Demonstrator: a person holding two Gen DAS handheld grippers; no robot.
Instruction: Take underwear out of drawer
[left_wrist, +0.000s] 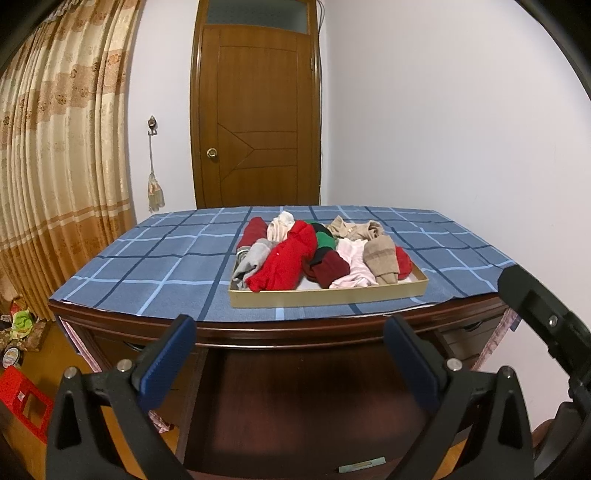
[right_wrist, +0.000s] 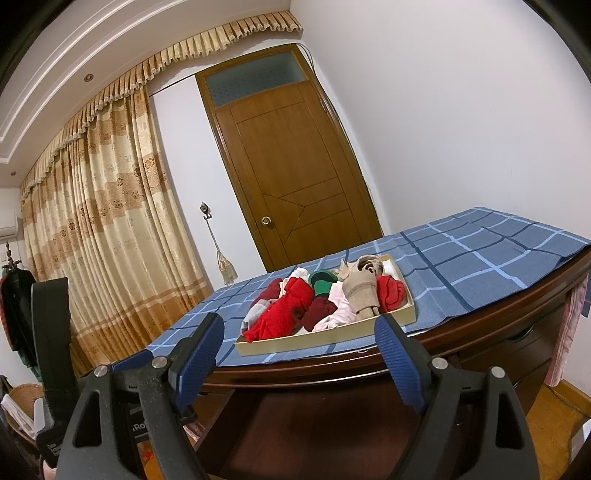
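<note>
underwear (left_wrist: 295, 254) in drawer (left_wrist: 325, 297) on table (left_wrist: 147, 266).

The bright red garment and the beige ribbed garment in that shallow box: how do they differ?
The bright red knitted garment is vivid and lies crumpled toward the left of the shallow cardboard box; the beige ribbed garment is pale and sits toward the right. The red one spreads over more of the box; the beige one is a narrower, tidier fold. Both are soft cloth lying in the same box, touched by neither gripper.
</note>
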